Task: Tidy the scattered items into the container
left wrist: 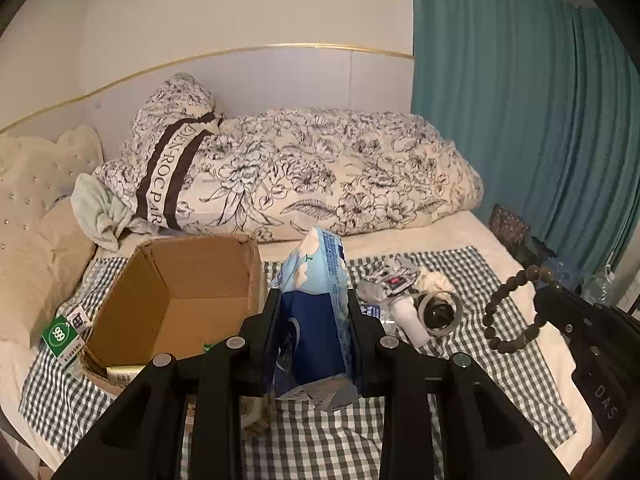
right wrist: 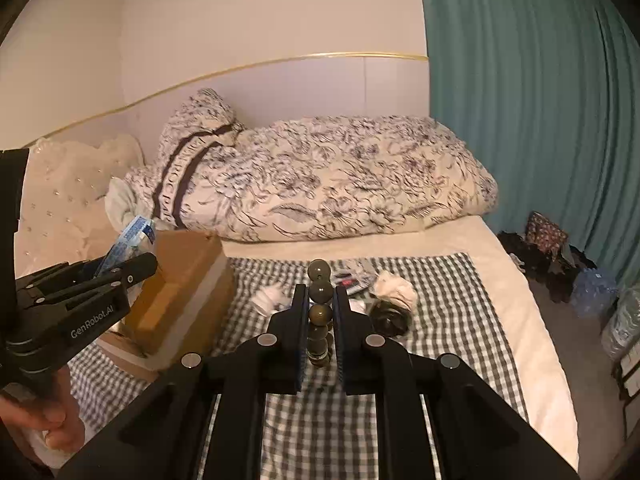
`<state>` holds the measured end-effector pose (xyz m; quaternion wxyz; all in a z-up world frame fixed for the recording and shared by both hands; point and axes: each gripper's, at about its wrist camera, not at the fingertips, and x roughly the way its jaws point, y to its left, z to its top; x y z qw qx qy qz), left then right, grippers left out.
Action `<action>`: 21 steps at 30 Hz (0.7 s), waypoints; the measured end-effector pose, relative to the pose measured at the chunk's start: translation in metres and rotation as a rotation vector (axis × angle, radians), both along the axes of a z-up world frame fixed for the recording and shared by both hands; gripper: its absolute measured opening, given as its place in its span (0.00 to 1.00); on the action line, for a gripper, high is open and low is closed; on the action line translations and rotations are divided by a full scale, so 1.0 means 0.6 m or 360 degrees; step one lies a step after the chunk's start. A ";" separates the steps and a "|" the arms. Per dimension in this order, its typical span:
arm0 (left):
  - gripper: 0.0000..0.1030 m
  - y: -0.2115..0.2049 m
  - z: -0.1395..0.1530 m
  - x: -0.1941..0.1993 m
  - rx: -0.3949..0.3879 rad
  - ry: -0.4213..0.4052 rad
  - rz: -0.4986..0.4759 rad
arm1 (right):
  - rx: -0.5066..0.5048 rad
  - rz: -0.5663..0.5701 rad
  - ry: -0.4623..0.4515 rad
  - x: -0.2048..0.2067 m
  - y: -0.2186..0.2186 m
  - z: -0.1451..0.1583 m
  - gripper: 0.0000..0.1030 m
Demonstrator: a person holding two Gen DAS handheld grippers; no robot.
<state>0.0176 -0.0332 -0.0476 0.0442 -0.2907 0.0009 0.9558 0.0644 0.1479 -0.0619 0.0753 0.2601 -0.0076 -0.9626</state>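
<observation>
L fingers [left wrist: 312, 300] clamp tissue pack [left wrist: 312, 312], R fingers [right wrist: 320, 300] clamp beads [right wrist: 319, 320]; "GenRobot.AI" on gripper.

A: Which surfaces look matt?
B: The box [left wrist: 180, 280] is plain brown cardboard, rough at its cut edges. The checked cloth [left wrist: 460, 360] is woven fabric; the quilt [left wrist: 320, 168] is soft printed cotton.

A: And the glossy ones?
B: The tissue pack [left wrist: 312, 320] has shiny, crinkled plastic film. The beads [right wrist: 320, 292] appear smooth and polished. The gripper [right wrist: 320, 300] is matt black plastic with metal rivets.
</observation>
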 end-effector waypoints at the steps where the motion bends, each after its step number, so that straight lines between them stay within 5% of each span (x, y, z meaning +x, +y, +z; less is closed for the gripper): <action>1: 0.28 -0.003 0.004 0.001 -0.0015 0.0009 0.0000 | -0.0007 0.0007 0.0006 0.000 -0.003 0.003 0.11; 21: 0.28 -0.090 0.038 0.008 -0.0059 0.0054 0.0091 | -0.0050 0.0159 0.0074 -0.005 -0.089 0.046 0.11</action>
